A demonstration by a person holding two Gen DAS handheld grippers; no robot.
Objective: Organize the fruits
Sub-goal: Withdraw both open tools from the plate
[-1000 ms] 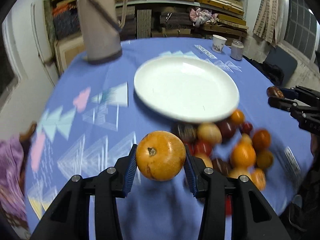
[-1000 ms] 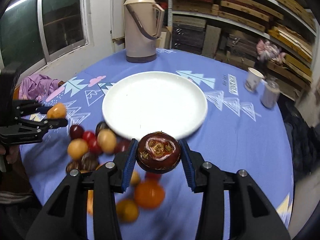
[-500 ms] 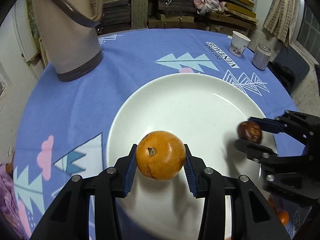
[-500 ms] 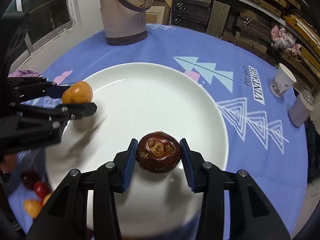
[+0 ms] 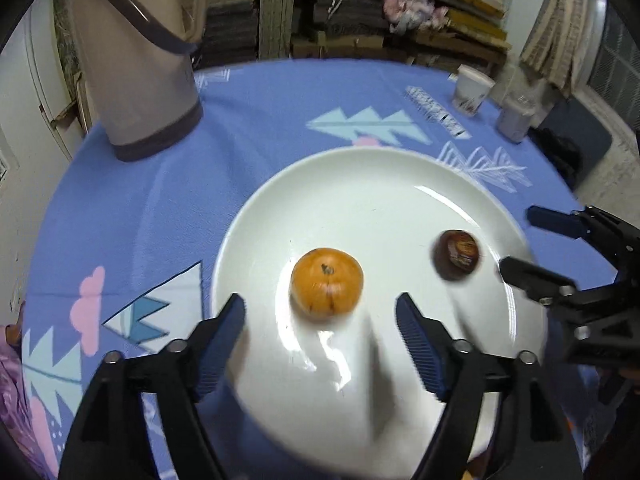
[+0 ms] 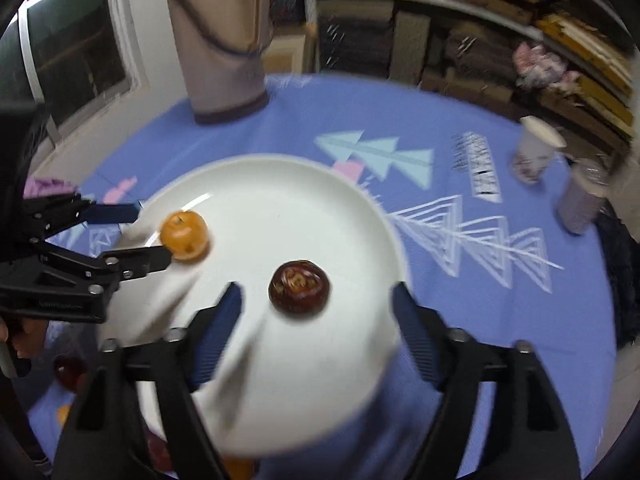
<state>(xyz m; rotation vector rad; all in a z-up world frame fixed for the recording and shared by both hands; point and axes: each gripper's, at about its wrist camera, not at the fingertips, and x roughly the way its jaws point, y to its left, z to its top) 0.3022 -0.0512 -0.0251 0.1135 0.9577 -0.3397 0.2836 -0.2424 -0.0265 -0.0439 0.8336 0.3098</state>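
A white plate point(image 5: 400, 184) lies on the blue tablecloth; it also shows in the right wrist view point(image 6: 280, 184). An orange fruit point(image 5: 327, 281) rests on the plate just ahead of my open left gripper point(image 5: 320, 326); it shows in the right wrist view point(image 6: 185, 235) too. A dark brown fruit point(image 6: 299, 287) rests on the plate ahead of my open right gripper point(image 6: 316, 320); it also shows in the left wrist view point(image 5: 457, 255). Both grippers are empty. The right gripper point(image 5: 516, 240) enters the left wrist view from the right.
A tall beige thermos point(image 5: 136, 64) stands at the back left of the table. A paper cup point(image 5: 471, 89) and a grey can point(image 5: 514, 117) stand at the back right. A few loose fruits point(image 6: 70, 372) lie near the plate's front left.
Both grippers have opened and let go of their fruits. The orange fruit and the dark brown fruit now rest on the plate, and both grippers have drawn back a little.
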